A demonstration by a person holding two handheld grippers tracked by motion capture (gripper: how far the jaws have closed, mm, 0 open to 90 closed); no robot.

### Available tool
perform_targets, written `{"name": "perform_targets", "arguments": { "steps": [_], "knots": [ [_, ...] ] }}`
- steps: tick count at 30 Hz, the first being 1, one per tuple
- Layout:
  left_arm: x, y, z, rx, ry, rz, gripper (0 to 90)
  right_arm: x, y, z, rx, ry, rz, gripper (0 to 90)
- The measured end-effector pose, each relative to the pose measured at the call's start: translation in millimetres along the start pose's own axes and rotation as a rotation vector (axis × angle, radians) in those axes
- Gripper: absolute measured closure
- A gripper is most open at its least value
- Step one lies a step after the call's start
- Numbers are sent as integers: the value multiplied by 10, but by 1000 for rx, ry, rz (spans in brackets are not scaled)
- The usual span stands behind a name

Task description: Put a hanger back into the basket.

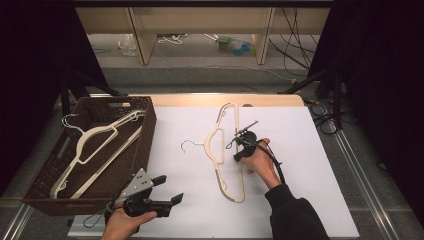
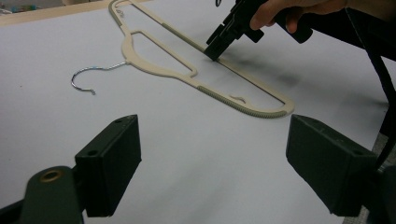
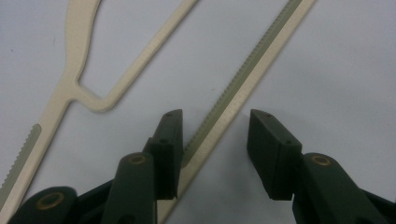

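- Basket [image 1: 47, 192]: a dark woven one at the table's left edge. One cream hanger [image 1: 95, 150] already lies inside, tilted, its wire hook toward the far left corner. So I judge part of the job done, if the work is collecting hangers into it.
- Left gripper [image 1: 167, 189]: held low at the near edge, just right of the basket. Its jaws stand wide apart with nothing between them; in the left gripper view only bare white table [image 2: 196, 154] lies between the pads. It looks idle.
- Second hanger [image 1: 220, 150]: flat on the white table, right of centre and well apart from the basket. Its wire hook [image 1: 189, 145] points toward the basket, and its long bar runs from the far side to the near side.
- Right gripper [image 1: 243, 136]: reaching down onto the hanger's long bar [image 3: 243, 79], about midway along it.
  - The jaws are half closed and straddle the bar.
  - In the right gripper view the left pad [image 3: 169, 149] is at the bar's edge, while the right pad [image 3: 273, 151] is visibly apart from it.
  - So the bar is bracketed but not yet pinched.
- What is left, as I read it: finish closing on the bar, lift, carry the hanger leftward over the basket rim, and lay it beside the first. No other loose hanger is on the table.
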State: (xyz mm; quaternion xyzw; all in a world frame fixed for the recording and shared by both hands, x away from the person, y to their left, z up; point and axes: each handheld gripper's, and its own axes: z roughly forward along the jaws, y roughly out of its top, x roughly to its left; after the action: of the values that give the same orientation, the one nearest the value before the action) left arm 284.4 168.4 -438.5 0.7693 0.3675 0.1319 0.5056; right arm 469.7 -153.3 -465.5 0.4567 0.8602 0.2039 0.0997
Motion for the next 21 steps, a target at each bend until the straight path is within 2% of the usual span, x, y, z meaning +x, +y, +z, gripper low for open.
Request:
{"name": "perform_targets", "arguments": {
  "steps": [2,3,4,6,9,11,13,14,17,19,21],
  "knots": [
    [2,-2,4,-2,-1,-2,181,17,28,-2,29,-11,-8,581],
    [5,-2,3,-2,1,-2,181,10,41,3,41,-18,-34,587],
    [4,-2,3,-4,-1,-5,182,24,58,-4,57,-14,-27,603],
    [11,-3,-3,-9,1,-6,183,18,74,-8,73,-8,-54,670],
    [21,-4,-8,-10,0,-5,183,-11,63,-21,82,12,-22,705],
    [22,-5,-9,-11,1,-7,183,-71,46,-32,88,12,-40,728],
    [21,-2,-8,-8,0,-2,184,-81,38,-51,110,13,-25,746],
    [18,-3,-6,-8,2,-5,185,-101,31,-62,120,7,-41,753],
    [17,-3,-3,-4,3,-4,186,-140,16,-72,131,19,-18,759],
    [16,-3,2,-3,2,-3,186,-147,16,-56,116,23,7,751],
    [13,-2,1,-3,1,-2,186,-144,25,-63,129,20,-2,746]
  ]
}}
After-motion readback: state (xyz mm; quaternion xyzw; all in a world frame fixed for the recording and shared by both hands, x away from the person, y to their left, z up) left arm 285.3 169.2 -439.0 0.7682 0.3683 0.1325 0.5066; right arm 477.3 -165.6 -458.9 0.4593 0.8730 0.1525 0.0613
